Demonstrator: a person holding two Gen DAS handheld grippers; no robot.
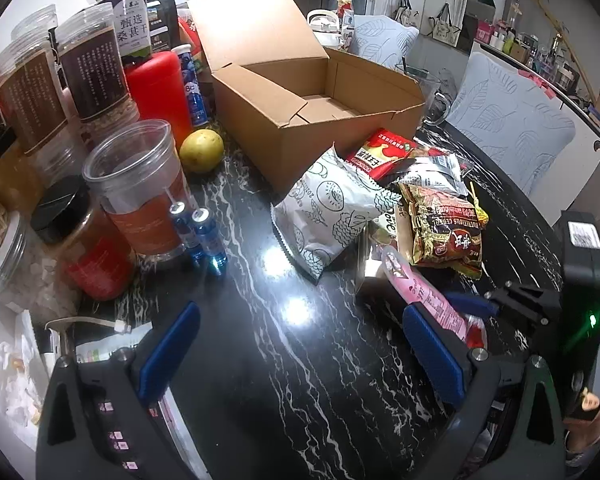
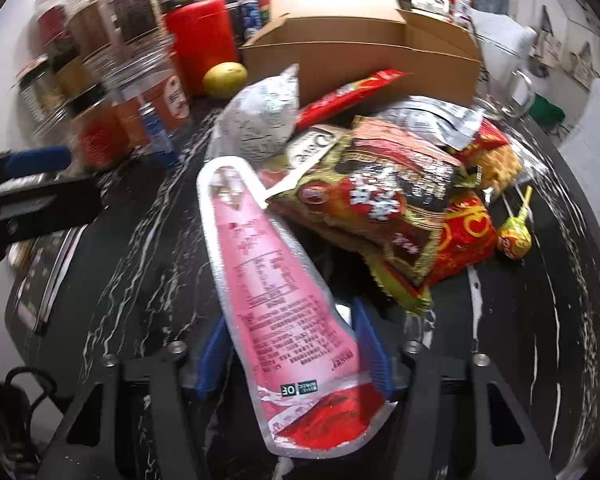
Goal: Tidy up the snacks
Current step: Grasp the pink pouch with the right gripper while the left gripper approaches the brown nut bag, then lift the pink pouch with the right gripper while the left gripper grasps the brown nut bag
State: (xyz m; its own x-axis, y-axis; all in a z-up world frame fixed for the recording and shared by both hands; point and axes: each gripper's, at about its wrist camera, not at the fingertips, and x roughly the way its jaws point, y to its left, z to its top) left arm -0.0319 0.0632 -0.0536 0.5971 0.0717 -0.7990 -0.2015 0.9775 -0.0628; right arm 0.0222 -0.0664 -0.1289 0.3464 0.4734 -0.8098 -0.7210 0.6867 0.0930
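Right gripper (image 2: 288,356) has its jaws closed around the long pink foil snack pouch (image 2: 260,280), near its red end, so it lifts clear of the pile on the black marble counter (image 1: 260,320). Left gripper (image 1: 296,344) hangs open and empty. Open cardboard box (image 1: 320,96) looks like the destination.

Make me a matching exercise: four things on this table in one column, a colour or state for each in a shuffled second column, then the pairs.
1. cardboard box
2. pink pouch
3. lemon
4. left gripper

A. yellow, beside the red canister
B. open, nothing between its fingers
C. between the right gripper fingers
D. lid up, empty inside

Pairs: 1-D, 2-C, 3-A, 4-B
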